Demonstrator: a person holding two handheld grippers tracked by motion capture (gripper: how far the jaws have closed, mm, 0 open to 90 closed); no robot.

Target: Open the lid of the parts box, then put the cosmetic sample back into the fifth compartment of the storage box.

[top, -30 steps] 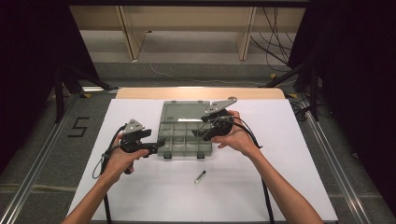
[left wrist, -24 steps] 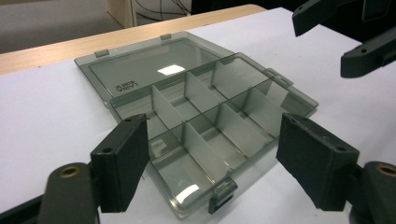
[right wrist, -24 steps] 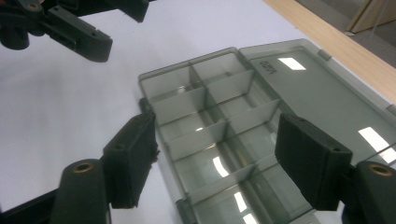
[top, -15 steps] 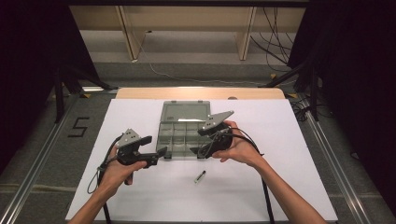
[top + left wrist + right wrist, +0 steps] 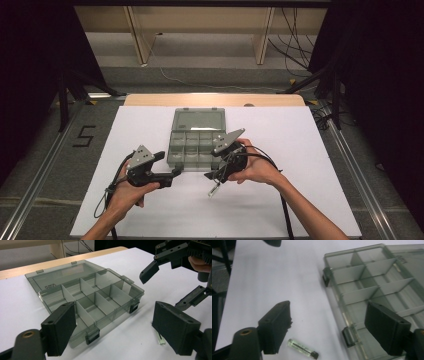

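Behind right tongs, vial perhaps part-hidden

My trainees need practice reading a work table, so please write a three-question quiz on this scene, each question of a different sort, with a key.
1. True or false: the box lies open, its lid flat on the table.
2. Which lies nearest the vial? A. the left gripper B. the right gripper C. the lid
3. Fill in: the jaws of both grippers are ____, with nothing between them.

Key
1. True: the lid lies flat behind the compartments, which look empty.
2. B: the vial lies on the table just below the right gripper, in front of the box.
3. Open: both pairs have just been opening.
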